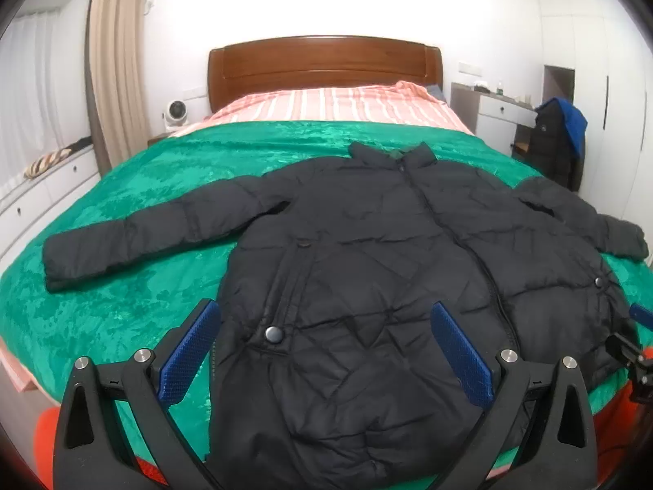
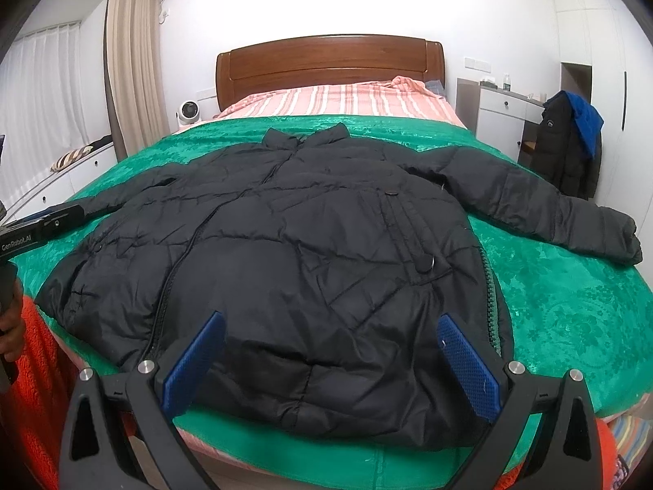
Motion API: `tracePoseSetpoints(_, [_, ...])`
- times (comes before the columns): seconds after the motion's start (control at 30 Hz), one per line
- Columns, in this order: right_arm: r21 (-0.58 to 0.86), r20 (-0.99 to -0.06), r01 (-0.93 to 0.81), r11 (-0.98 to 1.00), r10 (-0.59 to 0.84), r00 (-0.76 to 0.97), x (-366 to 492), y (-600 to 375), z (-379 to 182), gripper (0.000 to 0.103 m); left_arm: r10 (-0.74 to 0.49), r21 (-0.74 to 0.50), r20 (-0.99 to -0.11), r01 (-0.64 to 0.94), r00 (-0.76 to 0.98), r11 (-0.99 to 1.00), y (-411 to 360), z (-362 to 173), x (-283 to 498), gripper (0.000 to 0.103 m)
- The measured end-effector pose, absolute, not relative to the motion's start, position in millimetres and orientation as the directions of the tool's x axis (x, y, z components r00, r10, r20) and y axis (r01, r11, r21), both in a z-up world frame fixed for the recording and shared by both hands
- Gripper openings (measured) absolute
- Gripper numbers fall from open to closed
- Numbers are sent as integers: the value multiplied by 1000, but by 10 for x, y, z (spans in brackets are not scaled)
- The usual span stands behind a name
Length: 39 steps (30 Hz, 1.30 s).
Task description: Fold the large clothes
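Observation:
A large black puffer jacket lies flat, front up, on a green blanket, collar toward the headboard, both sleeves spread out to the sides. It also shows in the right wrist view. My left gripper is open and empty, held just above the jacket's lower left hem. My right gripper is open and empty above the lower right hem. The right gripper's edge shows at the right of the left wrist view. The left gripper's body shows at the left of the right wrist view.
The green blanket covers a bed with a striped pink sheet and wooden headboard. A chair with dark and blue clothes stands right of the bed by a white desk. Low cabinets and a small fan are on the left.

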State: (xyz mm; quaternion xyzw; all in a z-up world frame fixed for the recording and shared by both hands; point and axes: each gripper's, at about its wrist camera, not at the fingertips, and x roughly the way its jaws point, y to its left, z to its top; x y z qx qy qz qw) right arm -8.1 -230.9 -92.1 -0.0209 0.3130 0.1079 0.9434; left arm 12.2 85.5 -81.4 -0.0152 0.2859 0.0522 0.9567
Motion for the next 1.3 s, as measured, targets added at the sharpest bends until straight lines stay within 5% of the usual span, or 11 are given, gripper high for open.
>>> tracePoseSetpoints(0.37, [36,-586,-221,975,200,785,-92,-2335,-890,102,96,18,-541,-102,836,995,823,-818,109,103])
tracePoseSetpoints(0.57, [209,-514,-170,963,256,818,117,-2979,-411,102,114,38,-521,-110,846,993,814,-780,103,103])
tracePoseSetpoints(0.73, [467,-481,139,873,119,869,735,-4553,-282,102,105,26,-527,-108,843,994,836,-781,101,103])
tracePoseSetpoints(0.9, [599,-624,499,627,-26,781,1107,-5969,-1016,102,115,19,-515,-122,850,992,895,-736,81,103])
tracePoseSetpoints(1.07, [698,-617,553,455,-11,787,1318,-6466,-1428,95,120,2,-544,-141,830,990,949,-783,144,103])
tracePoseSetpoints(1.1, [692,-610,550,467,-30,792,1389,-6488,-1406,87,120,0,-549,-143,827,990,955,-794,153,103])
tracePoseSetpoints(1.13, [678,-613,549,489,-35,789,1460,-6484,-1378,61,122,0,-552,-145,825,989,956,-805,161,103])
tracePoseSetpoints(1.2, [558,-685,598,576,-88,724,1644,-6414,-1218,26,127,8,-553,-147,824,989,953,-816,164,103])
tracePoseSetpoints(1.3, [490,-645,529,694,-120,755,1798,-6151,-692,18,123,2,-544,-145,830,989,969,-817,150,103])
